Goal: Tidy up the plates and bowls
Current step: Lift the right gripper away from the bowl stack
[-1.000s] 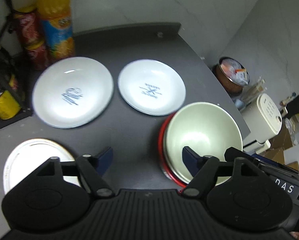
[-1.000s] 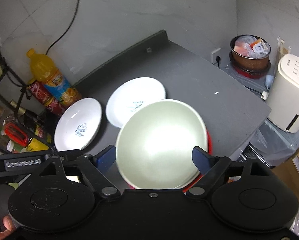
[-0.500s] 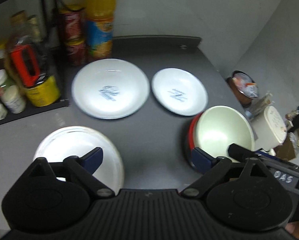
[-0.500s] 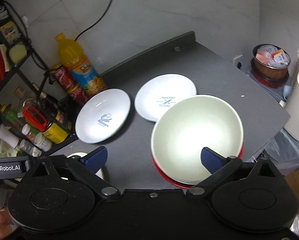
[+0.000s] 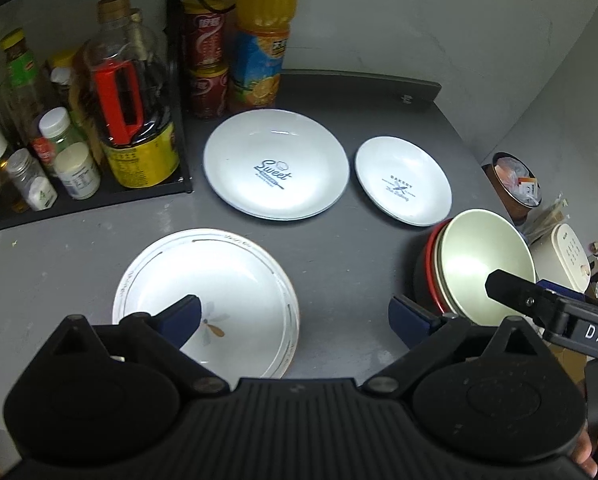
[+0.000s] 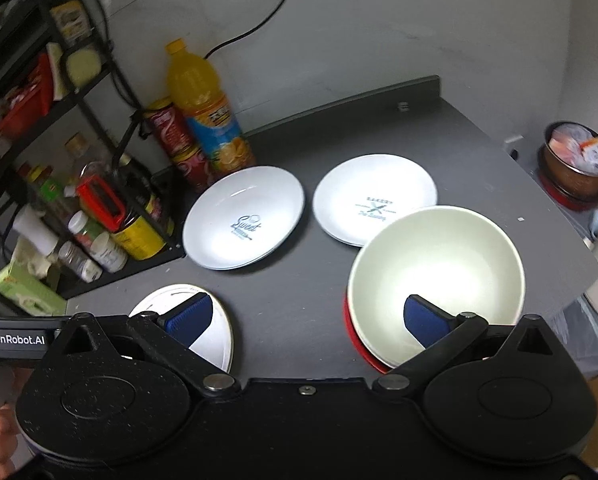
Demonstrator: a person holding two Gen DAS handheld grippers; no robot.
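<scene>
Fingers (image 5: 181, 316) of our left gripper (image 5: 295, 318) stand wide apart, having just been opening, nothing between them; our right gripper (image 6: 307, 320) likewise, wide and empty. Landmark: large white "Sweet" plate (image 5: 276, 164) on the dark grey tabletop (image 5: 339, 248). Just right of it sits the smaller white "Bakery" plate (image 5: 403, 187). Nearer us, the white gold-rimmed bowl (image 5: 235, 280). Right of that bowl, the pale green bowl (image 6: 439, 268) is nested in a red bowl (image 5: 430, 264).
</scene>
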